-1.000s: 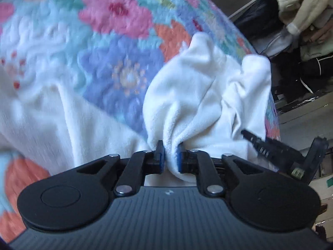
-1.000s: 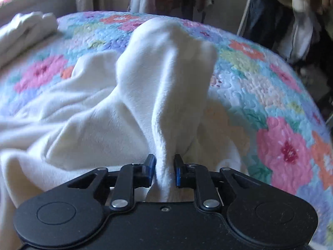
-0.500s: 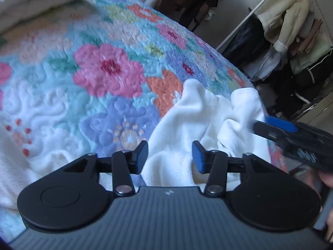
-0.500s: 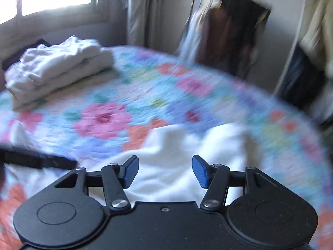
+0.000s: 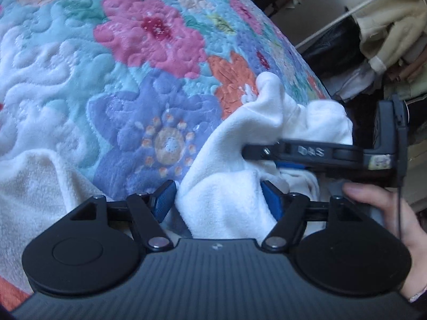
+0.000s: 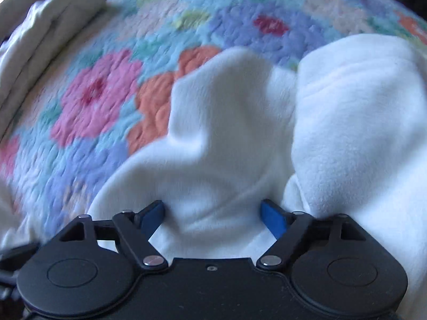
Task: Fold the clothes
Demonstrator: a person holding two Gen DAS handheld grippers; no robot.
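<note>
Your left tongs (image 5: 218, 197) and right tongs (image 6: 213, 213) both gape wide, each straddling a fold of the rumpled white fleece garment (image 5: 240, 144). It lies bunched on the bed's floral quilted cover (image 5: 106, 80).

Left tool (image 5: 218, 200) and right tool (image 6: 213, 214) both gape wide, blue pads apart.
</note>
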